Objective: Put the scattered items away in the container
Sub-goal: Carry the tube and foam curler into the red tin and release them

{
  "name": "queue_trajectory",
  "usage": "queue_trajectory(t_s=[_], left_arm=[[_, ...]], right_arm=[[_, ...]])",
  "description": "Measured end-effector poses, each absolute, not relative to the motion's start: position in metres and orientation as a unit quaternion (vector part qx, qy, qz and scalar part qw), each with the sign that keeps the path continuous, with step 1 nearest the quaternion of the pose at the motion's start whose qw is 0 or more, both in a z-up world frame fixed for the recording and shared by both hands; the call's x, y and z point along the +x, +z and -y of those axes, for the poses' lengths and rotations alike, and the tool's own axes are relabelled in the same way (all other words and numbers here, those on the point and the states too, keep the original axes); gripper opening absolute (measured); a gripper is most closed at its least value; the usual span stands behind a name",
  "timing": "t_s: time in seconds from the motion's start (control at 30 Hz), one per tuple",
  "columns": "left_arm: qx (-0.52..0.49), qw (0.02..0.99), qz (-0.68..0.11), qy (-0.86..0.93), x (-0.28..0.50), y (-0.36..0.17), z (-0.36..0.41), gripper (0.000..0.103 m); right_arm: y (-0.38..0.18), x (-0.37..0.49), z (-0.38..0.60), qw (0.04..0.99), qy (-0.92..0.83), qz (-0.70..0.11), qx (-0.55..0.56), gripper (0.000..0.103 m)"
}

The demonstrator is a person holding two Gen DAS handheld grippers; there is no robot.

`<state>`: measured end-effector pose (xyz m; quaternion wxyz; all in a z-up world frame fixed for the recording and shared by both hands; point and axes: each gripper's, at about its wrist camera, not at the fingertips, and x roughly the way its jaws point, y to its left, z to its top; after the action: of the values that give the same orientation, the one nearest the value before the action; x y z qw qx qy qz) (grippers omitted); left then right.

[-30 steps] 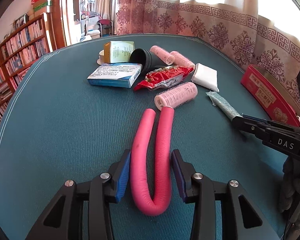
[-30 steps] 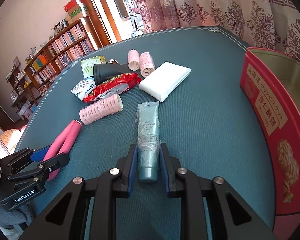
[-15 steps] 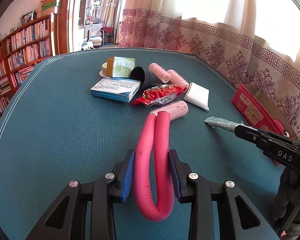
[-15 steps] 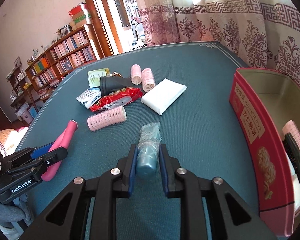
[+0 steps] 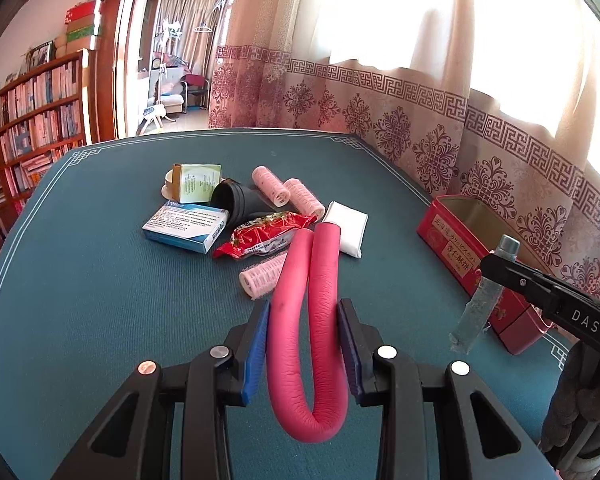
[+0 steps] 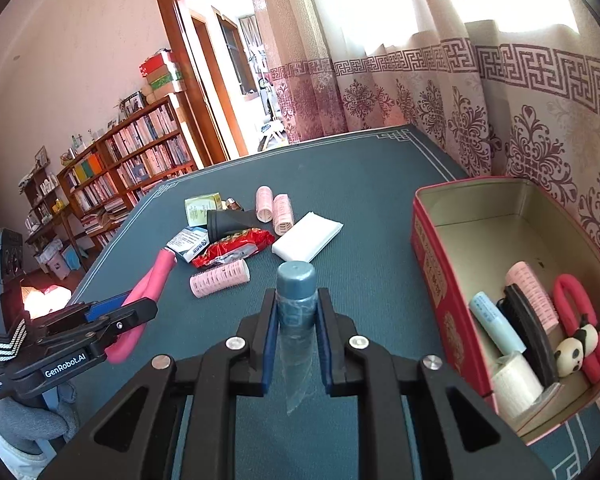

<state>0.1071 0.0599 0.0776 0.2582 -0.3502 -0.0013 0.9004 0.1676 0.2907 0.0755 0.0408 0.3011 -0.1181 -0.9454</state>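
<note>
My left gripper (image 5: 303,322) is shut on a bent pink foam roller (image 5: 306,312) and holds it above the green table; it also shows in the right wrist view (image 6: 148,292). My right gripper (image 6: 296,312) is shut on a blue-grey tube (image 6: 296,300), lifted and standing nearly upright; the tube also shows in the left wrist view (image 5: 482,304). The red tin (image 6: 432,264) stands to the right, open, with several items inside. It also shows in the left wrist view (image 5: 456,248).
Scattered on the table: a pink hair roller (image 6: 220,278), a red snack packet (image 6: 234,250), a white tissue pack (image 6: 308,236), two more rollers (image 6: 274,210), a black cup (image 6: 228,220), a blue-white box (image 5: 186,228), a green-white box (image 5: 198,182). Curtains hang behind the table.
Both grippers have risen from the table with their loads. The tube has tipped from lying level to nearly upright. The tin now shows closer on the right.
</note>
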Motion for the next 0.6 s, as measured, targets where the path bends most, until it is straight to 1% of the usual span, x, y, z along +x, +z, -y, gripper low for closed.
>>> queue_trajectory(t_s=[0.3, 0.6], left_arm=[[-0.319, 0.297, -0.005, 0.900, 0.111, 0.109, -0.095, 0.035], [-0.288, 0.348, -0.007, 0.892, 0.114, 0.140, -0.146, 0.035]], right_arm=[[0.118, 0.201, -0.339, -0.002, -0.962, 0.144, 0.233, 0.019], [0.138, 0.231, -0.404, -0.098, -0.962, 0.150, 0.208, 0.020]])
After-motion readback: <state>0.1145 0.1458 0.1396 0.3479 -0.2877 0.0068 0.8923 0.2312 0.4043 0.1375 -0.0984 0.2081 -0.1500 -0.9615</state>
